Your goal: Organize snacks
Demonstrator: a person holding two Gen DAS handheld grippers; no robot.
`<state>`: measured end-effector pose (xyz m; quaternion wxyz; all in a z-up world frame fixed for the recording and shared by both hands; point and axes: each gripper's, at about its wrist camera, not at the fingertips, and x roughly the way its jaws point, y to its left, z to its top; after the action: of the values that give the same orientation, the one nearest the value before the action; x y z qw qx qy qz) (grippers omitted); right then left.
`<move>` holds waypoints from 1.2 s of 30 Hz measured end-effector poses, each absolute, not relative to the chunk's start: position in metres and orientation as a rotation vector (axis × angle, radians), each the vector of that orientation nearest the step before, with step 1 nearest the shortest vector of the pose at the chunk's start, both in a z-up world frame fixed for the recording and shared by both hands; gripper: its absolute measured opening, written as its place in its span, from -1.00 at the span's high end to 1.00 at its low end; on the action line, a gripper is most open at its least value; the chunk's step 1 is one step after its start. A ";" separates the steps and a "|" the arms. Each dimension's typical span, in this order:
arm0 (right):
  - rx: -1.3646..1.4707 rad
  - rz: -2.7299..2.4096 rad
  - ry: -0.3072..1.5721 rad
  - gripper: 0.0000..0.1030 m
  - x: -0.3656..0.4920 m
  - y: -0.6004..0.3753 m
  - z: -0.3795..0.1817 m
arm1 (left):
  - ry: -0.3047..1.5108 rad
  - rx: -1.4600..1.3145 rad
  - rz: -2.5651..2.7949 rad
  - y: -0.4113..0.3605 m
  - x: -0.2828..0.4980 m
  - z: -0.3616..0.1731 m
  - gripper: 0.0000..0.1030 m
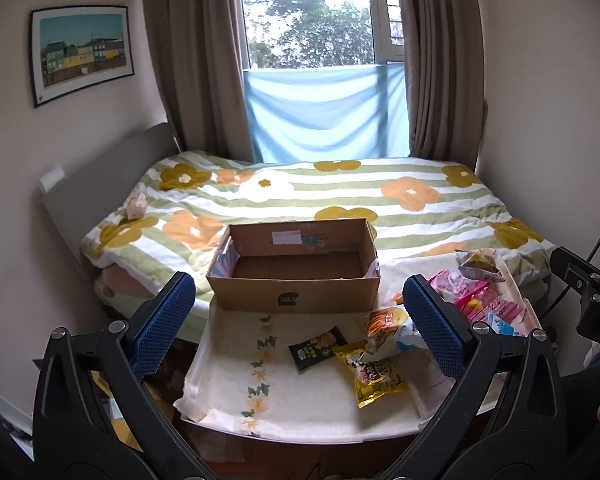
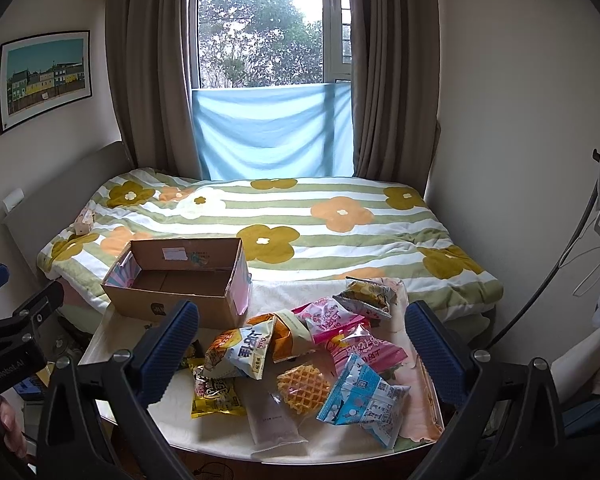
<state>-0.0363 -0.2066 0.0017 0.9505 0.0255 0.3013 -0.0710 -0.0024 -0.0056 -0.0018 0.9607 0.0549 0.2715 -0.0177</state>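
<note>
Blue-padded fingers of the left gripper (image 1: 300, 324) stand wide apart with nothing between them, above the near left of a white floral cloth (image 1: 236, 376). Fingers of the right gripper (image 2: 302, 354) are likewise apart and hold nothing, over the snack pile (image 2: 320, 360). Packets lie heaped at near right: a yellow bag (image 2: 216, 394), a wrapped waffle (image 2: 302, 388), a light blue packet (image 2: 362, 396), pink packets (image 2: 356, 344). A dark green packet (image 1: 315, 349) lies apart, left of the heap. An open, empty cardboard box (image 1: 296, 268) sits at the far edge, against the flowered bed cover (image 1: 380, 196).
</note>
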 end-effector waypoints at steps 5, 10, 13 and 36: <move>0.052 -0.144 0.614 -0.99 -0.036 -0.207 0.002 | 0.553 0.109 -0.041 -0.006 -0.003 -0.001 -1.00; 0.052 -0.143 0.615 -0.99 -0.036 -0.208 0.001 | 0.560 0.100 -0.050 -0.006 -0.003 -0.002 -1.00; 0.053 -0.142 0.616 -0.99 -0.036 -0.208 0.001 | 0.565 0.095 -0.052 -0.005 -0.002 -0.001 -1.00; 0.054 -0.138 0.625 -0.99 -0.041 -0.205 -0.008 | 0.578 0.097 -0.031 -0.003 0.000 -0.007 -1.00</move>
<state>-0.0410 -0.2053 -0.0084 0.9489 0.0265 0.3071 -0.0680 -0.0001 -0.0031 -0.0072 0.9572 0.0478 0.2849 -0.0153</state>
